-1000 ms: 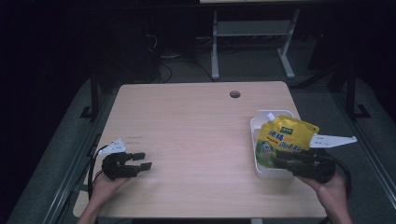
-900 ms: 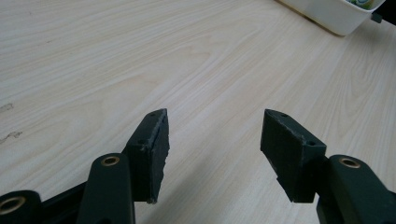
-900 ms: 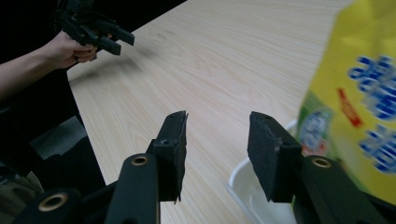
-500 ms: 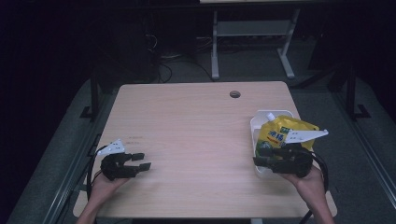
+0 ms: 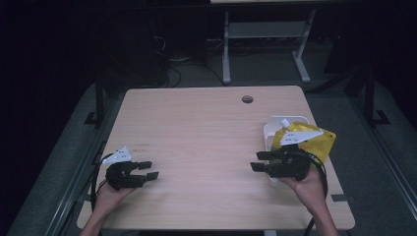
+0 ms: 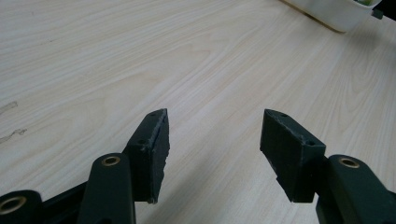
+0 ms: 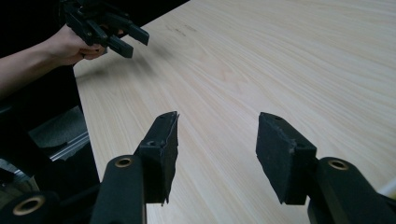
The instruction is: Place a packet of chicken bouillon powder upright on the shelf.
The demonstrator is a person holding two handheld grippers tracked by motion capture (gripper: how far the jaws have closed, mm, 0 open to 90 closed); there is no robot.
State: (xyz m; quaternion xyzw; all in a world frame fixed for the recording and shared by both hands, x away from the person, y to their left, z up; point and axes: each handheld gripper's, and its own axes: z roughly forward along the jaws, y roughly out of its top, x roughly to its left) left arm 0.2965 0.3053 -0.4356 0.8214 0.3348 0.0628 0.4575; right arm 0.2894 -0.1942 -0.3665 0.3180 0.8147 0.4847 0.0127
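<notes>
A yellow spouted pouch [image 5: 318,141] lies in a white tray [image 5: 268,131] at the table's right edge. My right gripper [image 5: 259,162] hovers just left of the tray and points left across the table. Its jaws have just been opening and nothing is between them [image 7: 217,117]. My left gripper [image 5: 149,170] rests near the front left corner, pointing right, open and empty [image 6: 215,116]. In the right gripper view the left gripper [image 7: 132,38] and the hand [image 7: 70,45] that holds it sit at the far table edge.
The light wooden table [image 5: 206,132] has a round cable hole [image 5: 247,99] near its far edge. The white tray's corner [image 6: 327,11] is far off in the left gripper view. A metal stand [image 5: 265,34] is on the dark floor behind the table.
My right gripper has moved left, off the tray and pouch and out over the bare table, and its jaws stand wider. The left gripper has stayed put.
</notes>
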